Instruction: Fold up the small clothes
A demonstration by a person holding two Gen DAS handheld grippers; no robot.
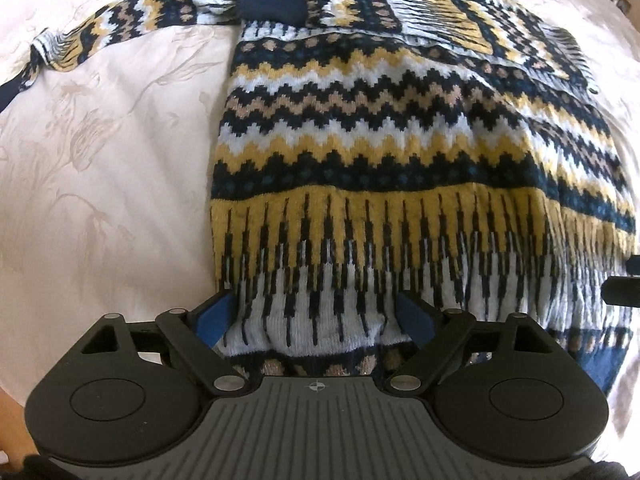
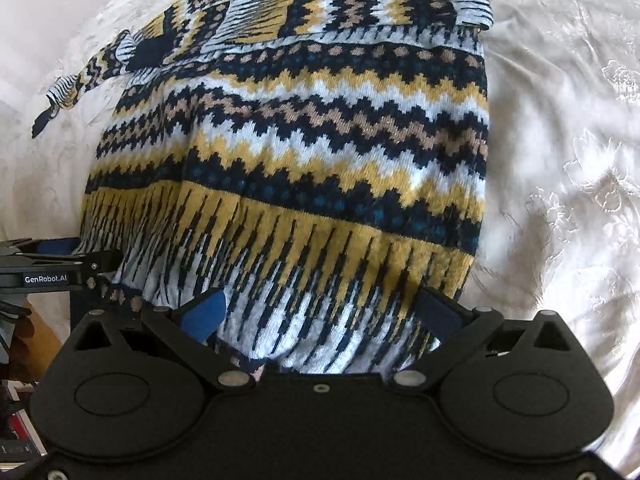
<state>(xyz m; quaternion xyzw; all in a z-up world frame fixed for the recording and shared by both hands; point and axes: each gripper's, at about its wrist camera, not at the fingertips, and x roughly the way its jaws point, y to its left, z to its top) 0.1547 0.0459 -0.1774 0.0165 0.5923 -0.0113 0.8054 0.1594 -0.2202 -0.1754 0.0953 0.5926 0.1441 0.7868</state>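
A cream cloth with a woven flower pattern [image 1: 100, 140] covers the surface. It may be a bed or a tabletop; I cannot tell which.

In the left wrist view, a knitted sweater [image 1: 400, 120] in navy, mustard, tan and white zigzag bands lies spread on that cloth, neckline far from the camera. One sleeve [image 1: 460, 24] is already folded across the chest. The other sleeve [image 1: 120, 24] trails out to the side, though its navy cuff [image 1: 272, 4] is turned back onto the body. The left claw [image 1: 324, 316] sits at the near hem, blue fingers [image 1: 216, 316] set wide apart with a bunched, raised roll of knit between them. Whether they pinch it I cannot tell. The right claw's edge [image 1: 624, 288] shows at the frame's right side.

In the right wrist view, the same sweater [image 2: 320, 120] fills the frame. The right claw [image 2: 320, 316] stands wide at the other hem corner, fabric humped between its fingers [image 2: 204, 312]. The left claw [image 2: 60, 264] is just beside it at the hem.

By my judgement the fold is partly done: sleeves mostly brought in, and the hem-to-neck fold only begun. Tucking the trailing sleeve and carrying the hem upward remain.
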